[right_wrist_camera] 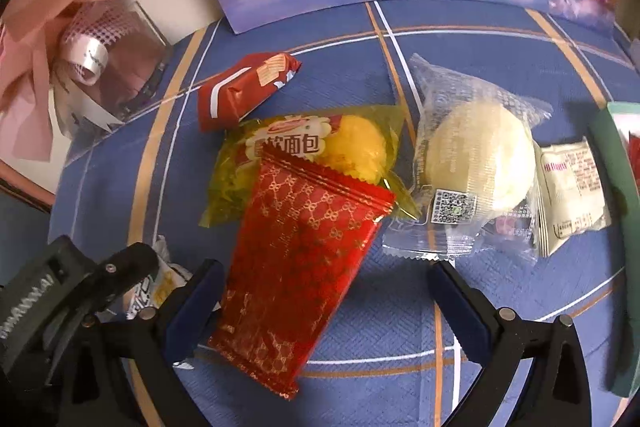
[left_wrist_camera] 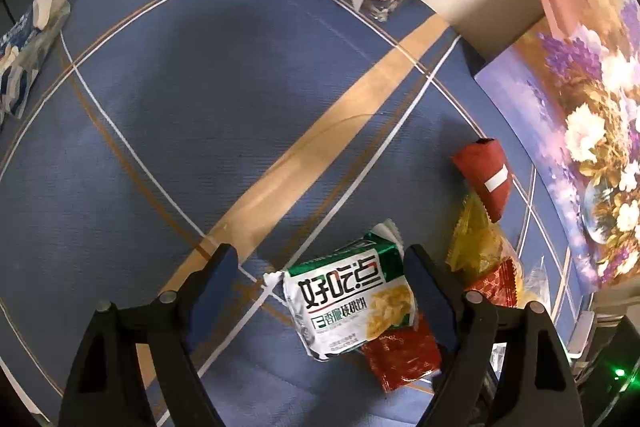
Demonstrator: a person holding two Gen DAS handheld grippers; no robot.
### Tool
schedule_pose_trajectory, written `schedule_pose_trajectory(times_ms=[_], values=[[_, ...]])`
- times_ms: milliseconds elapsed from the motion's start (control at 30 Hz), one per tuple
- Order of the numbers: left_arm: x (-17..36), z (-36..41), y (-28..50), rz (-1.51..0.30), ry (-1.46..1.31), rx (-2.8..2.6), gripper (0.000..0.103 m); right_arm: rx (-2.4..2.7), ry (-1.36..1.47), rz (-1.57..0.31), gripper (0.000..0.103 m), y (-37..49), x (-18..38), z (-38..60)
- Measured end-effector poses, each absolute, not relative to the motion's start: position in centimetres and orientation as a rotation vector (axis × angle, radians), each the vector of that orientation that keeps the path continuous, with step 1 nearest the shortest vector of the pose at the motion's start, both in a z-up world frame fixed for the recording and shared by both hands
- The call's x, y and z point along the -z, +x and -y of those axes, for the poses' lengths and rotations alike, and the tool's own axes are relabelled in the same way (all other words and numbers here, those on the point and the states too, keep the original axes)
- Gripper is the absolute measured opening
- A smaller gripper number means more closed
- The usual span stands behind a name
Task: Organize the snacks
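A green-and-white biscuit packet [left_wrist_camera: 348, 303] lies on the blue tablecloth [left_wrist_camera: 200, 107] between the fingers of my left gripper [left_wrist_camera: 320, 255]. The jaws stand open; the packet sits close to the right finger and well apart from the left one. A long red packet with a gold pattern [right_wrist_camera: 304, 259] lies between the open fingers of my right gripper [right_wrist_camera: 324, 271], its edge near the left finger. That packet overlaps a yellow bread packet [right_wrist_camera: 312, 151]. Its lower end [left_wrist_camera: 400, 355] shows beside the biscuit packet.
A red wafer packet [right_wrist_camera: 244, 87], a clear-wrapped pale round cake [right_wrist_camera: 476, 163] and a small white packet [right_wrist_camera: 572, 195] lie nearby. A green container edge [right_wrist_camera: 616, 227] stands at the right. A floral picture [left_wrist_camera: 580, 127], a pink ribboned clear box [right_wrist_camera: 100, 67] and a tissue pack [left_wrist_camera: 24, 59] border the cloth.
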State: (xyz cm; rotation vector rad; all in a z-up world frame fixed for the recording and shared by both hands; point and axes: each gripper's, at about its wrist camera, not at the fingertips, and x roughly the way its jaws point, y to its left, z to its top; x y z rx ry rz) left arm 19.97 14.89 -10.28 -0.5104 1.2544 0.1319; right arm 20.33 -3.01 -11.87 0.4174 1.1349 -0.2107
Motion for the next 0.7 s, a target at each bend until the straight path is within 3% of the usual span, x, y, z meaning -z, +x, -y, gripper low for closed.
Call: schedule_pose_trajectory(times_ms=[700], values=[[11.3, -12.1, 21.3, -1.3, -0.425, -0.12, 0.085, 0.23, 0.297, -1.216, 0.101, 20.1, 12.5, 4.0]])
